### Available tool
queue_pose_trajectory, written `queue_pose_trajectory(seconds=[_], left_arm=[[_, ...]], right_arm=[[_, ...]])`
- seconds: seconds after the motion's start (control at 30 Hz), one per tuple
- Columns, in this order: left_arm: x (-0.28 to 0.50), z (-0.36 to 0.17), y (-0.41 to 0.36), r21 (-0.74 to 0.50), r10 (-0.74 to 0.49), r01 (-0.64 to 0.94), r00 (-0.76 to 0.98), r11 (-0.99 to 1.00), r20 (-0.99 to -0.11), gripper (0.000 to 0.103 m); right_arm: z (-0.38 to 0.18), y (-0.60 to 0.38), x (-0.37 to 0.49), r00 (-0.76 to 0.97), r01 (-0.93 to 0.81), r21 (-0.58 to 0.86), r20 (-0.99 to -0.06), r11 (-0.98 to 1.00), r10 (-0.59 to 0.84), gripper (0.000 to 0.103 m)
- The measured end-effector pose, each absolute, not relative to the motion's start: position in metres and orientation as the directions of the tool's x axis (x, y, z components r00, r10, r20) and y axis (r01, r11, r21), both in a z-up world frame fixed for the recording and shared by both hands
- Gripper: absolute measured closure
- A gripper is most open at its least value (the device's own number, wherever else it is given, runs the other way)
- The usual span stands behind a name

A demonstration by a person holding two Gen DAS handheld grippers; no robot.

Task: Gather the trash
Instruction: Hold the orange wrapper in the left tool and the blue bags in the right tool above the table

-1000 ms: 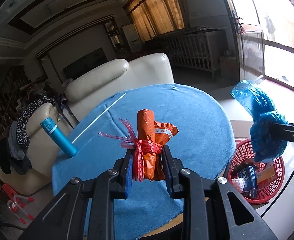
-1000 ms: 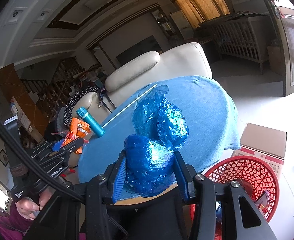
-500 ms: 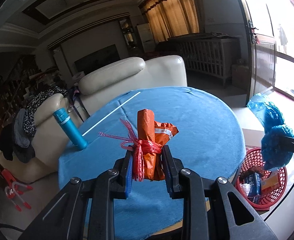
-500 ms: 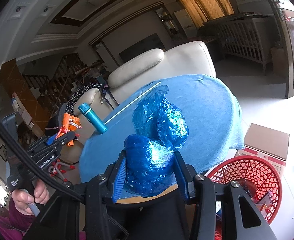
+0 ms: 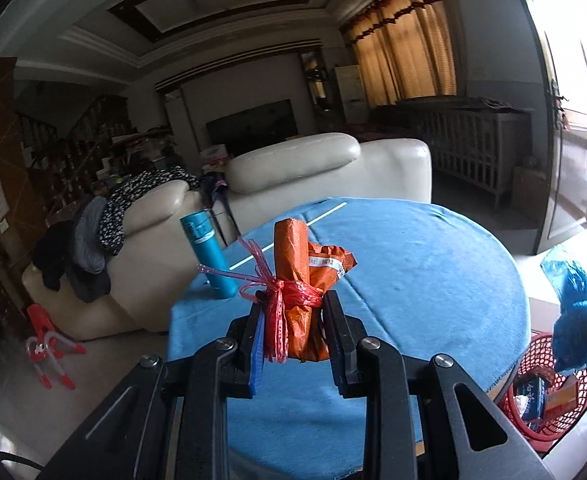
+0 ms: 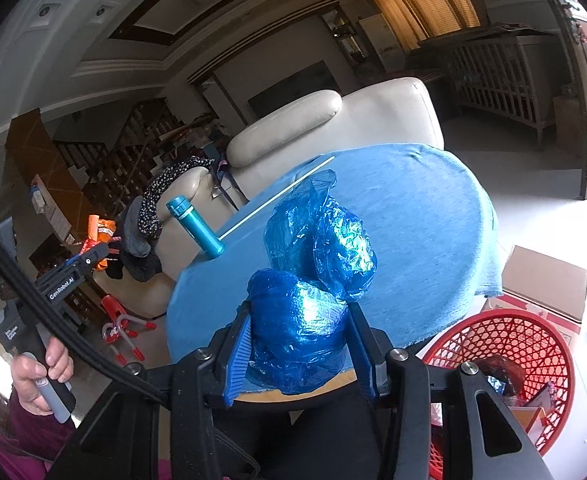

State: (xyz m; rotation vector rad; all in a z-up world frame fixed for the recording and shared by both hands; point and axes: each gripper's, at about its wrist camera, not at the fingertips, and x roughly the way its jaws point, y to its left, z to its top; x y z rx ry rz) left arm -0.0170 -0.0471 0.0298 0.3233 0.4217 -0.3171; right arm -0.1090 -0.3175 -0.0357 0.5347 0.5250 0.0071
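Observation:
My left gripper (image 5: 293, 320) is shut on an orange wrapper bundle (image 5: 299, 276) tied with red string, held above the near left edge of the round table. That bundle also shows far left in the right wrist view (image 6: 101, 236). My right gripper (image 6: 299, 332) is shut on a crumpled blue plastic bag (image 6: 313, 272), held over the table's near edge. The bag also shows at the right in the left wrist view (image 5: 573, 316). A red mesh basket (image 6: 509, 336) with some trash in it stands on the floor right of the table; it also shows in the left wrist view (image 5: 549, 392).
The table has a blue cloth (image 5: 413, 280). A teal bottle (image 5: 205, 256) stands at its left edge and a thin white stick (image 6: 277, 196) lies across the far side. A cream sofa (image 5: 313, 172) is behind, a cardboard box (image 6: 541, 284) beside the basket.
Both grippers have drawn back and to the left from the table, each still holding its load. The left gripper has moved farther away from the right one.

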Motion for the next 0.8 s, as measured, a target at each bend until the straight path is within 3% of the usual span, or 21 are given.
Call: queue_pose_trajectory(seconds=[0.8], left_arm=[[-0.019, 0.031, -0.036, 0.262, -0.187, 0.316, 0.888, 0.912, -0.421, 0.075]], right_arm=[[-0.039, -0.313, -0.104, 0.859, 0.104, 0.498, -0.481, 0.861, 0.174, 0.056]])
